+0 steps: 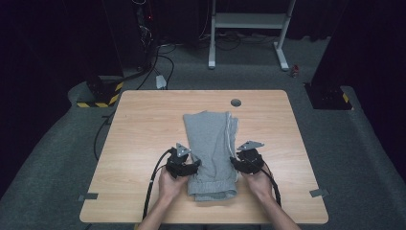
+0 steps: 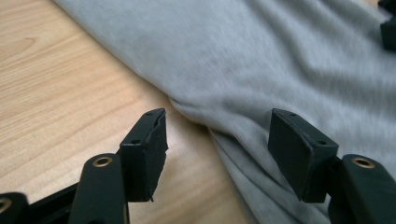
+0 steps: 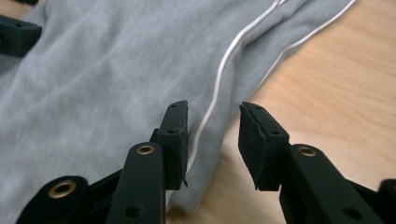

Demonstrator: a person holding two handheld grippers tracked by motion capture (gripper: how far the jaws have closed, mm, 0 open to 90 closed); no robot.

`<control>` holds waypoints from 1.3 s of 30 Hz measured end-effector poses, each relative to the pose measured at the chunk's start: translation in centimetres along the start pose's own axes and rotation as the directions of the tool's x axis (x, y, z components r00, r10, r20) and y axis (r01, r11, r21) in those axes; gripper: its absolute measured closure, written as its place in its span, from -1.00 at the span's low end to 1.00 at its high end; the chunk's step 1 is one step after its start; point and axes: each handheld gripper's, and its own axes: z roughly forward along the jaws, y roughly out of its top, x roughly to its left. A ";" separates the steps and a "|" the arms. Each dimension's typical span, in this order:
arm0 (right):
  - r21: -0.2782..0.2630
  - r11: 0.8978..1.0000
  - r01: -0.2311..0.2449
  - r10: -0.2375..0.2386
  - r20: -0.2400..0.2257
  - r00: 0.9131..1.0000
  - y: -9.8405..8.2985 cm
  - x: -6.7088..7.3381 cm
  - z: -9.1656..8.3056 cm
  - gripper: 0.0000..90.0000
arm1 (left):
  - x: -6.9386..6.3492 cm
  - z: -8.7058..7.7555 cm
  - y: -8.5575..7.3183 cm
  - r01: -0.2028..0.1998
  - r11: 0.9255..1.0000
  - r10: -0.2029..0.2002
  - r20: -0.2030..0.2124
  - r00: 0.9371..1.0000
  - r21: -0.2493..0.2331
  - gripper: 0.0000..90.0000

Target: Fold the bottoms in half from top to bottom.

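A folded grey garment is laid lengthwise on the middle of the wooden table, its near end close to the person's edge. The left gripper is held at the garment's left edge and the right gripper at its right edge, both near the near end, each carried by a hand that enters from the bottom of the high view. In the left gripper view, the left gripper is seen with its jaws spread wide; the garment's folded edge runs between them, and neither pad is pressed on the cloth. One pad is seen over bare table, the other over the grey cloth. In the right gripper view, the right gripper is seen with its jaws parted by a narrower gap; the garment's edge and a thin white stripe lie between and just below them, and no cloth is pinched. One pad is seen over the cloth, the other over the table. A dark round hole is set in the table beyond the garment's far end.
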 end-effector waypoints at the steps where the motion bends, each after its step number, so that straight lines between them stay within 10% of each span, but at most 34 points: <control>1: -0.002 1.000 -0.008 0.008 -0.003 1.000 0.3 -0.2 0.2 0.42 | 0.1 0.3 0.2 0.001 1.000 -0.001 -0.003 1.000 0.006 -0.14; 10: 0.044 0.999 -0.017 0.017 -0.002 1.000 1.6 -0.7 2.6 0.88 | 0.2 1.8 0.9 -0.005 0.999 0.006 -0.026 1.000 0.032 -0.06; 23: -0.019 0.998 -0.067 0.067 0.023 0.997 2.5 -1.6 1.7 0.37 | 0.9 2.3 1.9 0.001 1.000 0.000 -0.030 1.000 0.031 -0.11; 31: 0.044 0.998 -0.042 0.039 0.056 0.998 3.4 -1.6 3.7 0.86 | 0.9 2.8 2.2 -0.010 0.998 0.012 -0.043 0.999 0.058 -0.06; 39: 0.045 0.998 -0.045 0.042 0.054 0.998 1.9 -2.7 2.3 0.72 | 0.7 2.4 2.3 -0.034 0.998 0.036 -0.039 0.999 0.051 -0.03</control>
